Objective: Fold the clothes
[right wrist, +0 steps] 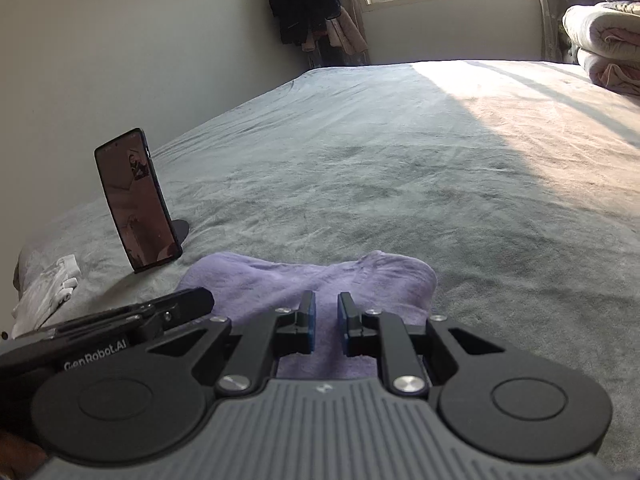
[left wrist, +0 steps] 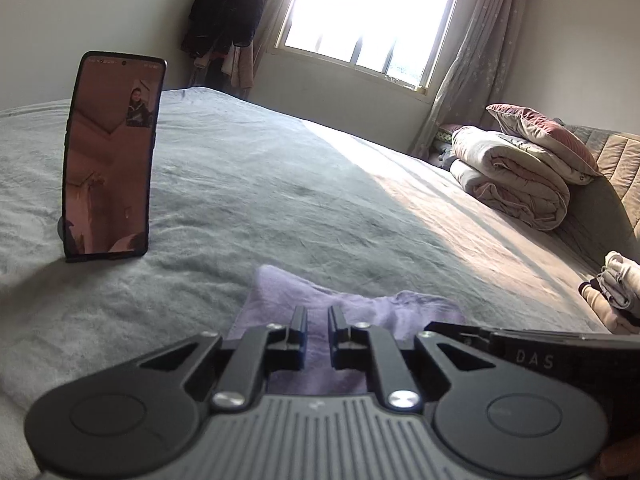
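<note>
A lilac garment (left wrist: 280, 292) lies folded on the grey bedspread (left wrist: 240, 184), right under both grippers. My left gripper (left wrist: 318, 320) hovers over its near edge with the jaws a narrow gap apart; only the cloth below shows through the gap, nothing is pinched. My right gripper (right wrist: 326, 314) stands the same way over the lilac garment (right wrist: 260, 280), its blue pads (right wrist: 310, 320) slightly apart and empty. The two grippers are side by side: the right one's tip (left wrist: 430, 326) shows at the left view's right edge, and the left one's tip (right wrist: 200, 298) at the right view's left edge.
A phone (left wrist: 112, 156) stands upright on a stand to the left, close to the garment. Rolled quilts and a pillow (left wrist: 512, 176) are stacked at the headboard. A small pile of folded clothes (left wrist: 616, 292) sits to the right, and a white cloth (right wrist: 48, 292) to the left.
</note>
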Available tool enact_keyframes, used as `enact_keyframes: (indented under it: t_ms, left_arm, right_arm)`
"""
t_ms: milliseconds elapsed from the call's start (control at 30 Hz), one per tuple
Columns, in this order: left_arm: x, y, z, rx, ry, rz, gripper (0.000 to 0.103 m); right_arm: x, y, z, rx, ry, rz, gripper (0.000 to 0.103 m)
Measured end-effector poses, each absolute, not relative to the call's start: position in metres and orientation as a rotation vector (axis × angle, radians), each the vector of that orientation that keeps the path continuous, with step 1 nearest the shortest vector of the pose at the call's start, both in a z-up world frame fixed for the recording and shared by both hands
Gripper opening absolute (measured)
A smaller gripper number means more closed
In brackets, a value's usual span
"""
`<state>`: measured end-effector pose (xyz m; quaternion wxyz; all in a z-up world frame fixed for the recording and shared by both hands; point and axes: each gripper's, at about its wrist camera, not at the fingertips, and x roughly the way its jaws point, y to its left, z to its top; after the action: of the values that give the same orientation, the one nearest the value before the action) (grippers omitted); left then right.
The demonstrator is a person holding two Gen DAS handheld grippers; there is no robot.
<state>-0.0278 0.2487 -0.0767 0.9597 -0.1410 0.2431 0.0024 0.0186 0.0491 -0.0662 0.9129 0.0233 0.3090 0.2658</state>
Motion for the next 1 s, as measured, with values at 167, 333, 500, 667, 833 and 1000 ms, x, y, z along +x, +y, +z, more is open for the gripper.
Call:
enact_keyframes:
  t_ms: [167,333,500,667,833,1000]
  left_arm:
    - [-0.022,0.266,-0.081,-0.352,0.504,0.048,0.003]
    - [-0.03,0.269,-0.067,-0.353,0.445,0.027,0.003]
    - [-0.023,0.262,-0.06,-0.307,0.421,-0.041,0.003]
    - [-0.005,0.267,-0.075,-0.333,0.49,0.023,0.003]
    - [-0.009,0.283,-0.072,-0.419,0.489,0.044,0.004]
    - [-0.023,0.29,-0.051,-0.449,0.473,0.015,0.004]
  right_arm:
    - [0.014,0.037,-0.081,0.029,0.632,0.548,0.015]
    - [0.013,0.033,-0.07,0.049,0.605,0.556,0.017]
    - [0.029,0.043,-0.066,0.038,0.587,0.546,0.017]
    - [0.053,0.037,-0.079,0.056,0.631,0.48,0.016]
    - [0.06,0.008,-0.076,0.167,0.648,0.44,0.018]
    - [0.032,0.002,-0.062,0.185,0.633,0.494,0.019]
